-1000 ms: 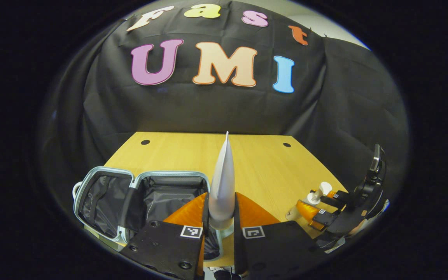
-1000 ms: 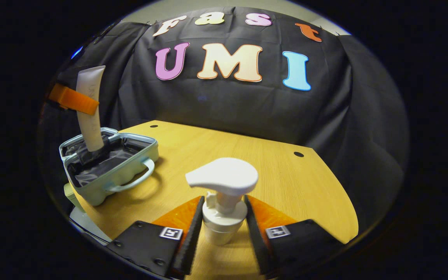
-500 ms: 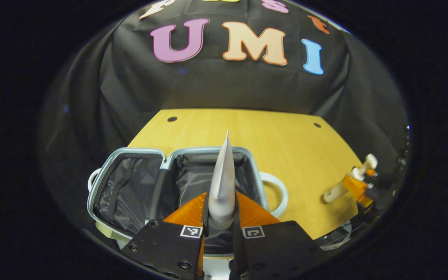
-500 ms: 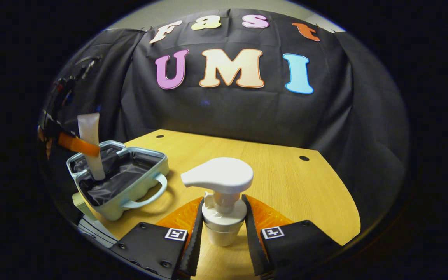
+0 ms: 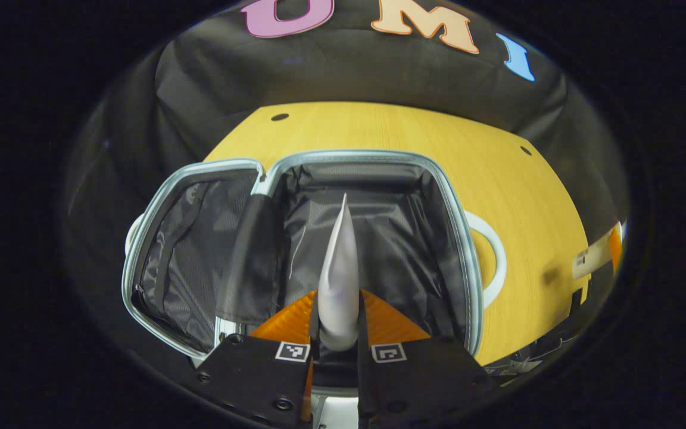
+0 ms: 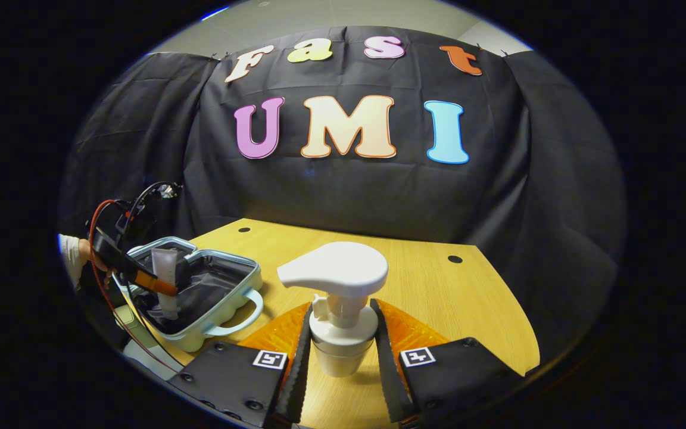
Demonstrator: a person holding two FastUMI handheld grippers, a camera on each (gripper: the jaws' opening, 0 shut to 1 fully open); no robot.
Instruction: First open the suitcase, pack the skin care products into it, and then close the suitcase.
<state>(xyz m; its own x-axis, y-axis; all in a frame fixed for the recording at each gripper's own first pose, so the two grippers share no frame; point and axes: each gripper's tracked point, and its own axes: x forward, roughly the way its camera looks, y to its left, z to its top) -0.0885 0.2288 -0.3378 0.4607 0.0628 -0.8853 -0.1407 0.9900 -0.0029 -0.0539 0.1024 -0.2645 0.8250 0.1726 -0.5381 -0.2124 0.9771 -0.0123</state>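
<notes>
No legible text on the tube (image 5: pixel 338 280) or pump bottle (image 6: pixel 336 310).

A light wooden tabletop (image 6: pixel 438 298) with a fine straight grain stands in a dim booth, its far edge close against a black cloth wall (image 6: pixel 343 196) that hangs in soft folds and creases and wraps around on both sides. 2 small dark round holes sit near the tabletop's far corners (image 6: pixel 454 259) (image 6: pixel 244 229). Above the cloth's upper edge a strip of pale grey-white wall (image 6: pixel 319 15) shows, lit brighter than the booth below.
</notes>
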